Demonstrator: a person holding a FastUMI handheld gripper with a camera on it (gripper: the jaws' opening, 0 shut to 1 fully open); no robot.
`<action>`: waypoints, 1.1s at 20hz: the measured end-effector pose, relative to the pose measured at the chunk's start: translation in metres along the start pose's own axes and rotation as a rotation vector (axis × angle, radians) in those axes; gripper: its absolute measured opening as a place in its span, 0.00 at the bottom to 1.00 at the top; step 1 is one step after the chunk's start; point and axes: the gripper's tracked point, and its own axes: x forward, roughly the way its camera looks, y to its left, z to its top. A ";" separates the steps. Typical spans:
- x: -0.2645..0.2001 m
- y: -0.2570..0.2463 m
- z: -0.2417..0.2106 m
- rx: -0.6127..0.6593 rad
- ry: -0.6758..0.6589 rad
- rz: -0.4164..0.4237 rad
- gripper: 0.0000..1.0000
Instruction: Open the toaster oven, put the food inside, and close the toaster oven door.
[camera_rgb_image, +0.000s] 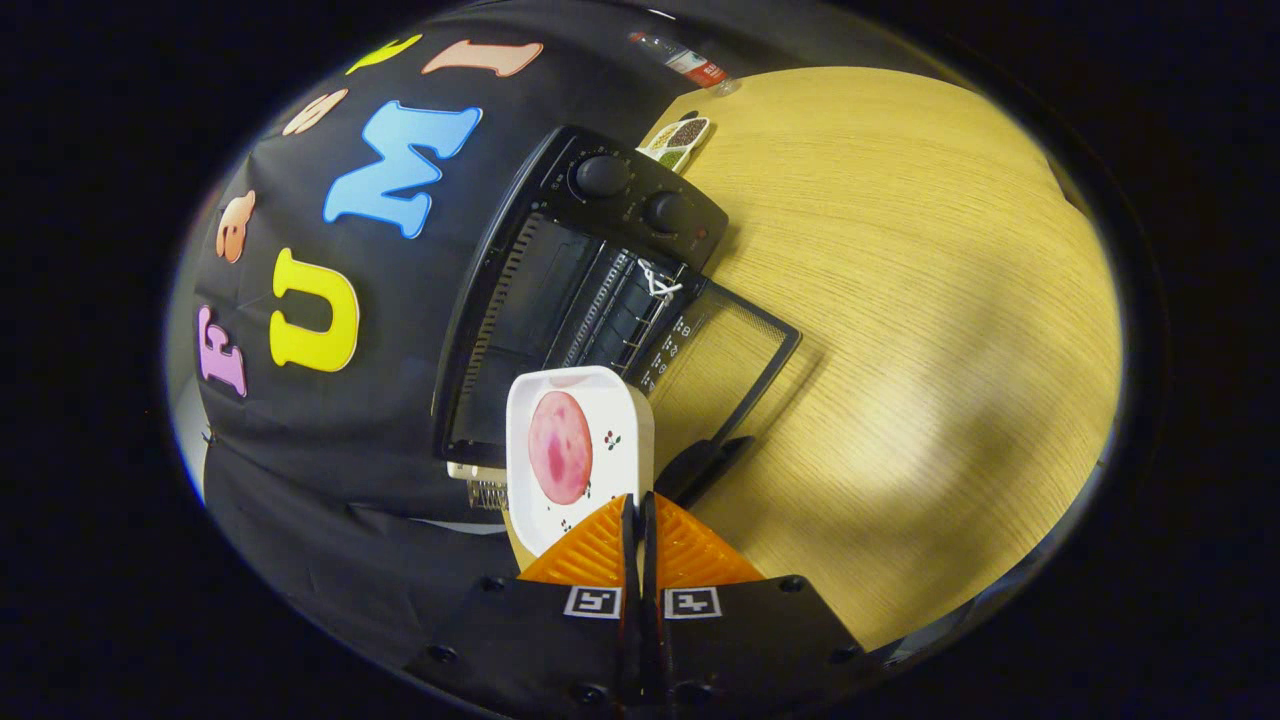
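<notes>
Gripper (637, 510) fingers are pinching the plate (620, 470) of food (559, 447) at lower centre, heading for the open toaster oven (560, 300) above, needing a level slide inside.

Jaws of gripper (637, 510) clamped on plate (620, 420), before open toaster oven (560, 290).

Gripper view rides on the gripper (637, 510), rolled sideways, facing forward along its fingers. Close to the open toaster oven (560, 300); wooden table (900, 300) beyond.
</notes>
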 end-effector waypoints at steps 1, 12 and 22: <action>0.006 0.005 0.002 0.023 -0.007 0.006 0.02; 0.068 0.041 0.028 0.254 -0.168 0.006 0.02; 0.112 0.051 0.060 0.404 -0.332 -0.035 0.02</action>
